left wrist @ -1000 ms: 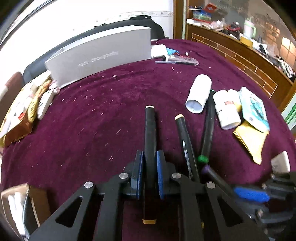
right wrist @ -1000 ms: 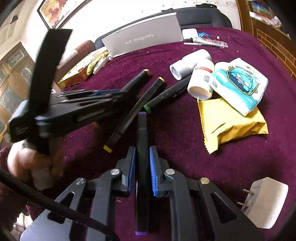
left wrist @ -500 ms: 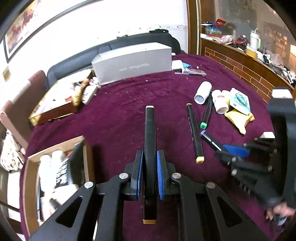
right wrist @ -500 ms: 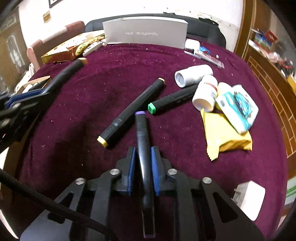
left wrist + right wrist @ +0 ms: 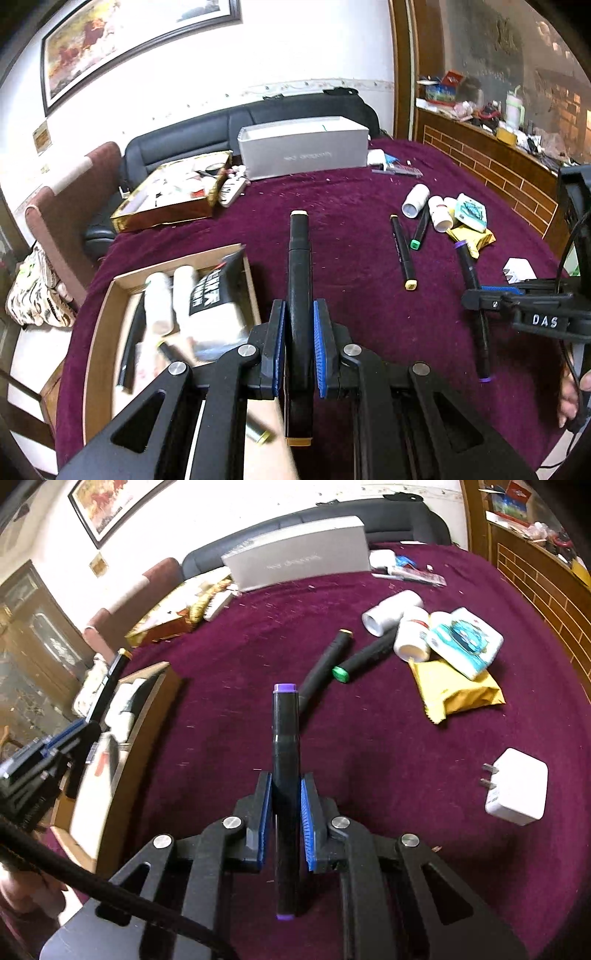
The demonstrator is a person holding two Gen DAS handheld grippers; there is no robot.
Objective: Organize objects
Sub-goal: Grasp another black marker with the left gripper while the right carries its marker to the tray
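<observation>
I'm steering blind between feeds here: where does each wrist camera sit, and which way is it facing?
Left wrist: behind the left gripper, facing the table's far side and the grey box; its fingers clamp the orange marker; right gripper at right.
Right wrist: behind the right gripper, facing likewise; its fingers clamp the purple marker; left gripper at left.
Shared: grey box, wooden tray, green marker.

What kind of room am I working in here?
Most likely a home living or dining room: a black leather sofa behind the table, a framed painting on the wall, and a maroon velvet tablecloth strewn with household clutter.
</observation>
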